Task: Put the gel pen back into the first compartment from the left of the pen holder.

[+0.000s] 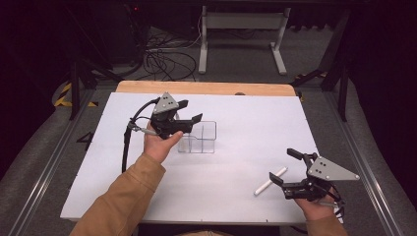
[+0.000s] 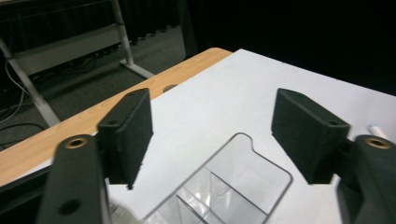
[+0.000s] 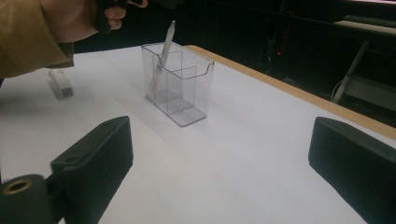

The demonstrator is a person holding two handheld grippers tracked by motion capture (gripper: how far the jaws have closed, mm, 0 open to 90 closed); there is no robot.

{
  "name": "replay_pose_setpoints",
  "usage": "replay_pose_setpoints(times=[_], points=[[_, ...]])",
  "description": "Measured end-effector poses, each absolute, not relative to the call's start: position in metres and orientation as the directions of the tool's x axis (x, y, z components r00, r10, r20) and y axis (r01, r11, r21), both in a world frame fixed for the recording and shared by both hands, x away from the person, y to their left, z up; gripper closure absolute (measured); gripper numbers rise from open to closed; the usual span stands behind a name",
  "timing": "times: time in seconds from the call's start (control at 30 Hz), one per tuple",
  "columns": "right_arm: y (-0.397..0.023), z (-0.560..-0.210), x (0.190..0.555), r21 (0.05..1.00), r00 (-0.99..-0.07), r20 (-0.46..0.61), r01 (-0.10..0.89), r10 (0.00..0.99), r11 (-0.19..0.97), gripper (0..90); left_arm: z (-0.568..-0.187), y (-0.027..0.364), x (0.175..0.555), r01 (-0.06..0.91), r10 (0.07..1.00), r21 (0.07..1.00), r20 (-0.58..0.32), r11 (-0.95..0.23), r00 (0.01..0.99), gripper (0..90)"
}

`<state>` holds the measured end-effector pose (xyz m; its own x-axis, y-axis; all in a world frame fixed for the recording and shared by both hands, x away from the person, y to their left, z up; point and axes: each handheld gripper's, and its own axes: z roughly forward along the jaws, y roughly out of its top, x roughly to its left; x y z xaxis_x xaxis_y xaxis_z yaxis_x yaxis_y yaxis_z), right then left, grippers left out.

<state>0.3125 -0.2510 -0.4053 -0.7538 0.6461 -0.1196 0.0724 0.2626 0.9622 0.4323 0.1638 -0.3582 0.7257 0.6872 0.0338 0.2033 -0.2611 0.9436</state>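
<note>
Between the left gripper's (image 1: 189, 111) two black jaws nothing is held: they stand wide apart above the clear plastic organiser box with its inner dividers (image 1: 199, 137), and in the left gripper view the box's notched rim sits just below and between the pads with bare white table behind. Inside that box, seen from the right gripper view, a slim white pen (image 3: 163, 56) leans upright in a far compartment, its tip poking above the rim, so I'd judge one piece is already dropped in and the left jaws have let go of it. Farther out, a second white pen-like stick (image 1: 270, 181) lies flat on the white tabletop (image 1: 246, 118), just beside the right gripper (image 1: 285, 165), whose jaws also gape open and empty, one pad either side of nothing in its own view. That stick looks to be what is left: it has yet to be picked up and carried across to the box, which stands well apart from it. A small white block (image 3: 60, 83), perhaps an eraser, rests on the table near the tan sleeve (image 1: 125, 196); I cannot tell if it belongs to the job. As for pose, the left hand (image 1: 160, 142) holds its gripper over the box's near-left edge, forearm angled in from the bottom, while the right hand (image 1: 314, 206) rests low at the table's near-right corner, gripper aimed leftward toward the stick.
</note>
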Motion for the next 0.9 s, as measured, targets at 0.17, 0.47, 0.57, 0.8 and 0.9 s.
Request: replay_pose_setpoints(times=[0.17,0.47,0.57,0.8,0.9], points=[[-0.255,-0.404,0.313,0.968,-0.737,-0.112,0.069,0.667,0.239,1.7,-0.355,0.162,0.422,0.219,0.691,0.943,0.015,-0.250,0.723,16.8],[-0.255,-0.403,0.313,0.968,-0.731,-0.108,0.077,0.674,0.239,1.5,-0.354,0.163,0.413,0.224,0.687,0.946,-0.003,-0.233,0.727,11.0],[-0.255,-0.403,0.313,0.967,-0.731,-0.113,0.075,0.673,0.244,1.0,-0.355,0.163,0.411,0.229,0.687,0.945,-0.006,-0.234,0.727,9.7],[-0.256,-0.398,0.313,0.963,-0.730,-0.112,0.087,0.674,0.254,5.5,-0.354,0.161,0.405,0.222,0.682,0.947,-0.005,-0.231,0.732,8.9],[-0.256,-0.396,0.314,0.957,-0.737,-0.105,0.109,0.668,0.270,6.3,-0.354,0.159,0.403,0.217,0.676,0.947,-0.001,-0.236,0.737,9.4]])
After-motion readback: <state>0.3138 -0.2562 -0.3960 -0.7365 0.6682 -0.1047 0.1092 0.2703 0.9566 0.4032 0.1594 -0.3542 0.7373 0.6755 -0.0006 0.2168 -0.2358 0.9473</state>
